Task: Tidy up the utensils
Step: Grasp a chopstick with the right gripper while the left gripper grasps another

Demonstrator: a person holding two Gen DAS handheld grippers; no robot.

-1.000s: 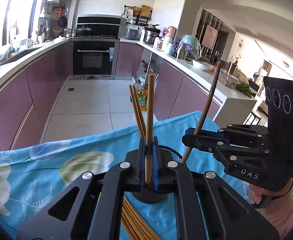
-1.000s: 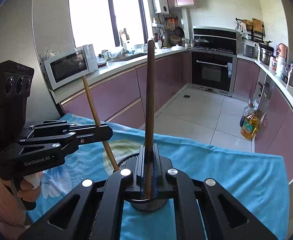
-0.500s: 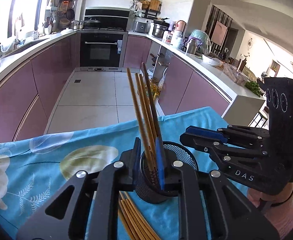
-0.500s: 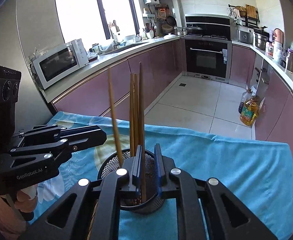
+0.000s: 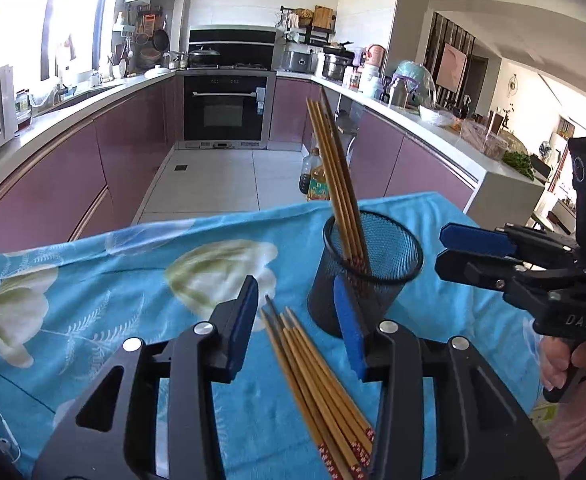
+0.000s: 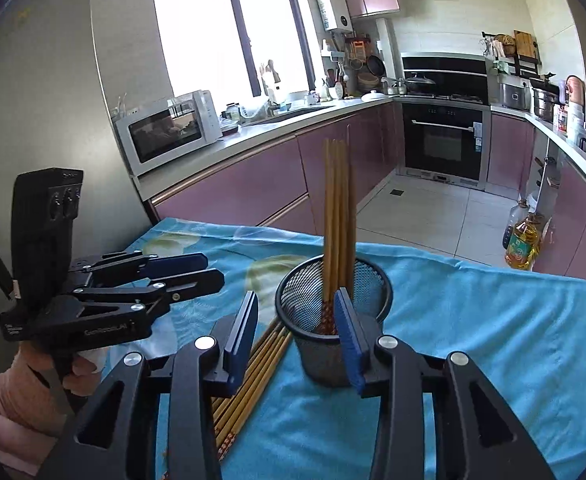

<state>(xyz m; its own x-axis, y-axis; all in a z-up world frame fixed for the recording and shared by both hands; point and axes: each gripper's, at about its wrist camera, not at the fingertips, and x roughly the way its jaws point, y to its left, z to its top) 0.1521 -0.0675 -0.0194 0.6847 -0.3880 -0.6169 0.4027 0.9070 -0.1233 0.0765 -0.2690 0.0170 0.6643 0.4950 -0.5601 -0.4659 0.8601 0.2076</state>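
Left wrist view: my left gripper (image 5: 299,324) has just been opening and now stands spread and empty above the loose chopsticks (image 5: 317,384) on the blue cloth (image 5: 93,292). Other chopsticks lean in the mesh cup (image 5: 369,268). My right gripper (image 6: 297,328), also just opened, holds nothing. Next, I judge, lower over one stick's middle, pinch square, and avoid nudging the cup.

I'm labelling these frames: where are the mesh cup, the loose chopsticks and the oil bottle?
mesh cup (image 5: 389,280), left wrist view, front wall.
loose chopsticks (image 5: 313,376), left wrist view, mid-bundle.
oil bottle (image 6: 522,245), right wrist view, label.
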